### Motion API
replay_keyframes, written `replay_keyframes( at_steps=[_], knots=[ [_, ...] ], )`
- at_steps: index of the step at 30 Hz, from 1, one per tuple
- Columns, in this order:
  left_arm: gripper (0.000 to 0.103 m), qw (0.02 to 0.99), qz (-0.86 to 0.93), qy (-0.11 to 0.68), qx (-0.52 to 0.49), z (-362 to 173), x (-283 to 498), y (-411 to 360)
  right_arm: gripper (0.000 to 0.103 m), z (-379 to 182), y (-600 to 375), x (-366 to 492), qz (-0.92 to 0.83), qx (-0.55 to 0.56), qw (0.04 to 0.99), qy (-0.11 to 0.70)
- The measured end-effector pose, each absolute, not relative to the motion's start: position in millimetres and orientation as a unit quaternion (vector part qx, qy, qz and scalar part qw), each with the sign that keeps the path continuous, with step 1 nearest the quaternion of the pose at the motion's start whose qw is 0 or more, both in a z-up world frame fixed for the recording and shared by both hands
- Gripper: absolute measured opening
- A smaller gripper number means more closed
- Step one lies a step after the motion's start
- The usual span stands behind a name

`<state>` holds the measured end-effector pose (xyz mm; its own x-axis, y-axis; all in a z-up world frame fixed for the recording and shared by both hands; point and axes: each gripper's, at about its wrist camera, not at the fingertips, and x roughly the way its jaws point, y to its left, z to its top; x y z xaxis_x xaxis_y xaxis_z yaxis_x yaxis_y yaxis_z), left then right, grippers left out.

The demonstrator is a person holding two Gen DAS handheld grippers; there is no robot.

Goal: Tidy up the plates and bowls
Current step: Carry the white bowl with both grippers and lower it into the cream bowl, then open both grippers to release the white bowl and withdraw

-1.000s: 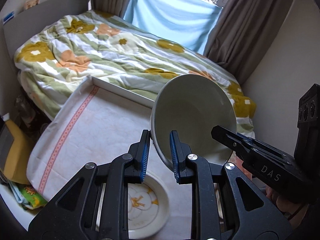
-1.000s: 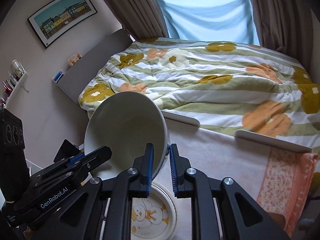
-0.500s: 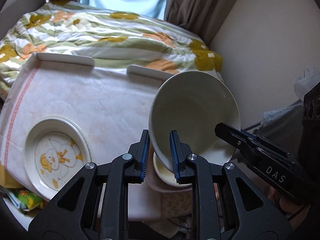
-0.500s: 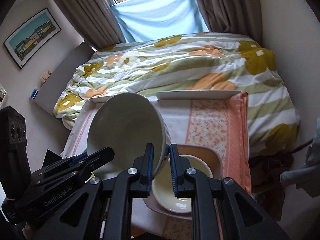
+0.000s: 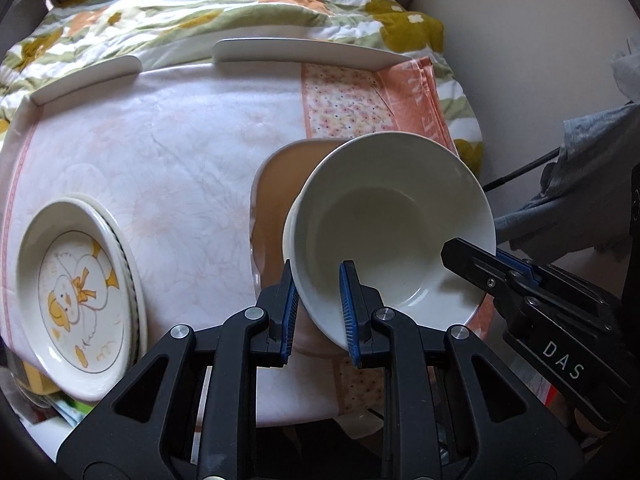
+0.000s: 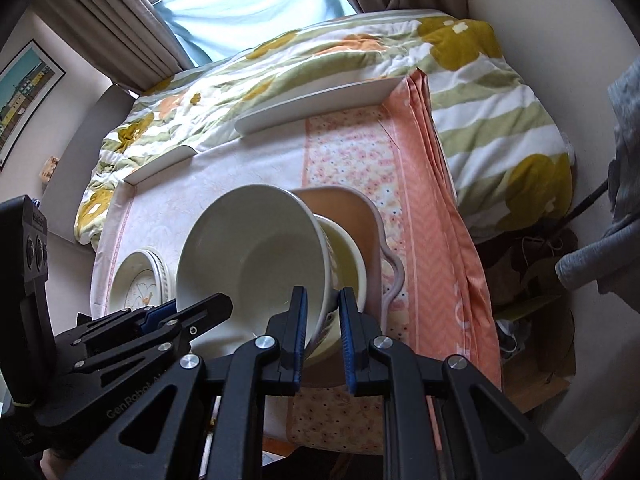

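The left gripper [image 5: 318, 304] and right gripper [image 6: 323, 330] each clamp opposite sides of the white bowl's [image 5: 394, 224] rim. The bowl hangs tilted above a second bowl [image 6: 346, 258], which sits on a tan tray [image 6: 344, 204] and is largely hidden behind it. To the left, stacked duck plates [image 5: 76, 300] rest on the tablecloth [image 5: 168, 168]. Two white rails [image 5: 304, 50] edge the table's far side. Beyond lies a floral quilt [image 6: 360, 64], then curtains [image 6: 120, 36].

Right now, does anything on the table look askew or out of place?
Only the large white ceramic bowl: it is steeply tilted, held by its rim in both grippers, left and right, over a smaller cream bowl on the peach tray.
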<state>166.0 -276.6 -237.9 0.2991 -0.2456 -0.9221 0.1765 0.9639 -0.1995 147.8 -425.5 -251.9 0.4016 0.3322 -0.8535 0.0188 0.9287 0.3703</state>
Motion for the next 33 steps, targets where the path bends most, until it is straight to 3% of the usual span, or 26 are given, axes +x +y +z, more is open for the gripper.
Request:
replay_keyframes(
  at_steps=[12, 33],
  knots=[
    [0.018, 0.808, -0.114, 0.576, 0.048, -244, 175, -291, 0.015, -265, -415, 146, 0.081, 0.104, 0.829, 0.543],
    [0.018, 0.815, -0.098, 0.561, 0.108, -244, 169, -298, 0.015, -265, -416, 146, 0.078, 0.113, 0.825, 0.548]
  ],
)
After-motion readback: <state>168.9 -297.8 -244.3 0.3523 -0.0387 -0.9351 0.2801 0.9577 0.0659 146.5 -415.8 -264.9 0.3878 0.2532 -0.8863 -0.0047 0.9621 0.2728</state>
